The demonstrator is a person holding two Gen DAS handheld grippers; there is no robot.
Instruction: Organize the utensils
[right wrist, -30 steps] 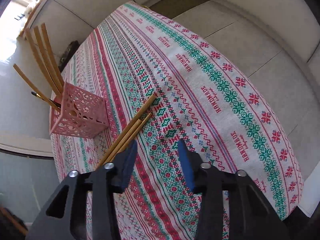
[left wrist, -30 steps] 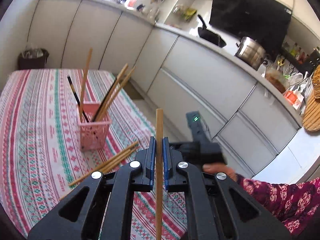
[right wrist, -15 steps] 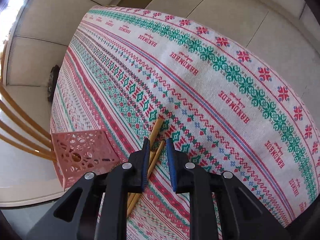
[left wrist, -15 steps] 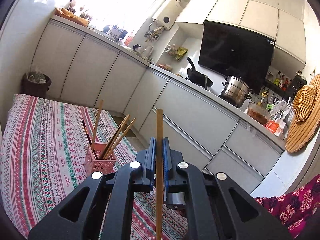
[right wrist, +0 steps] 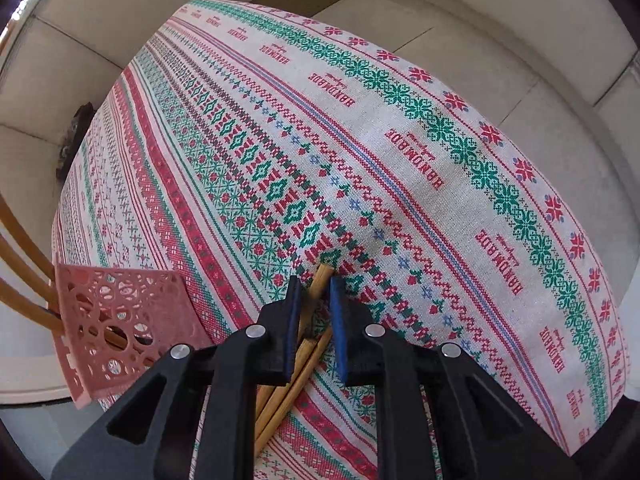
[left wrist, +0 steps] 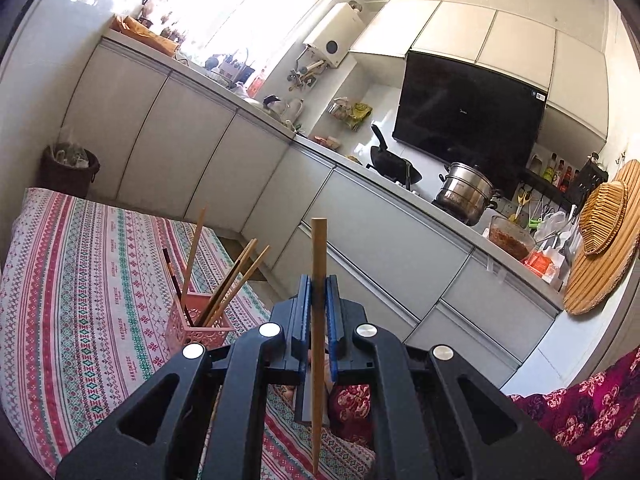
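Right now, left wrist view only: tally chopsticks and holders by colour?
Light wooden chopsticks: 4 (3 distinct in pink holder, 1 in left gripper)
Dark chopstick: 1
Pink holder: 1
Total: 6; overlapping sticks may hide another.

Strong daylight from the window [left wrist: 240, 8] on my left view; it blows out to white, washing the sill clutter. Cabinets and wall tiles carry soft glare. Fisheye bends cabinet lines hard, and both views have dark vignette corners. My right view is evenly lit and a bit flatter, the tablecloth [right wrist: 360, 160] weave sharp at centre. The black tongs near the lens read dark with little detail.
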